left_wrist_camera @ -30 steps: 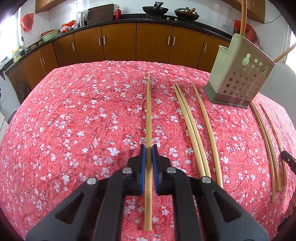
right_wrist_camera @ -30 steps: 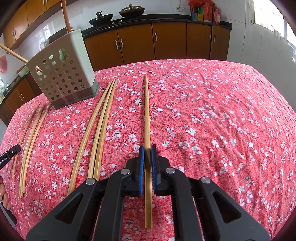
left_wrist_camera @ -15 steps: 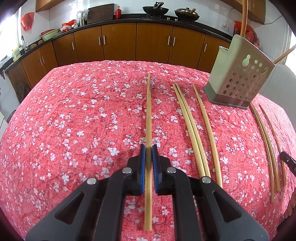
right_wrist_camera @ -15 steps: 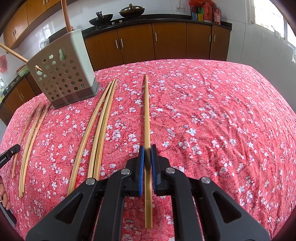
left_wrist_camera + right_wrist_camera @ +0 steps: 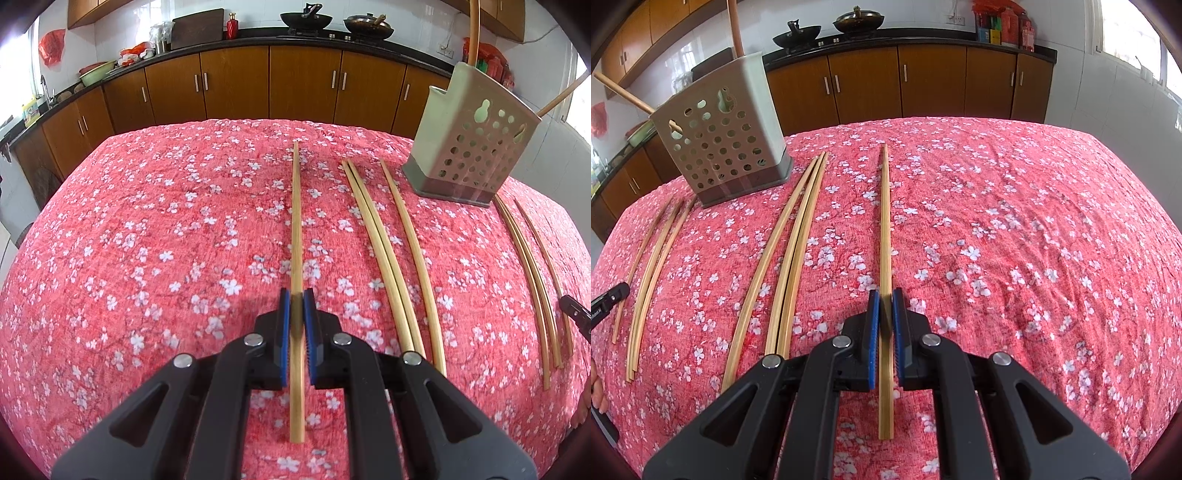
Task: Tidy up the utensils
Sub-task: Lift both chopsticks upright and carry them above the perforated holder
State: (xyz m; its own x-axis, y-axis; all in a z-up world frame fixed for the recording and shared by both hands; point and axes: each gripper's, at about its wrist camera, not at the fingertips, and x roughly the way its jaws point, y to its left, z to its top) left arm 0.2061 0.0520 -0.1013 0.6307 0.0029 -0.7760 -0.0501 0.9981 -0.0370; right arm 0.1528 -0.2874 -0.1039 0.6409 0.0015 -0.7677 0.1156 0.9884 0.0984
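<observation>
In the left wrist view my left gripper is shut on a bamboo chopstick that runs straight away from me over the red floral tablecloth. The right wrist view shows the same with my right gripper, shut on another chopstick. I cannot tell whether either stick is lifted off the cloth. Loose chopsticks lie right of the left gripper, and more loose chopsticks lie left of the right one. A perforated grey-green utensil holder stands between both groups, with wooden handles sticking out.
Further chopsticks lie beyond the holder. The other gripper's tip shows at each view's edge, the right gripper's tip and the left gripper's tip. Brown kitchen cabinets with pans on the counter line the back wall.
</observation>
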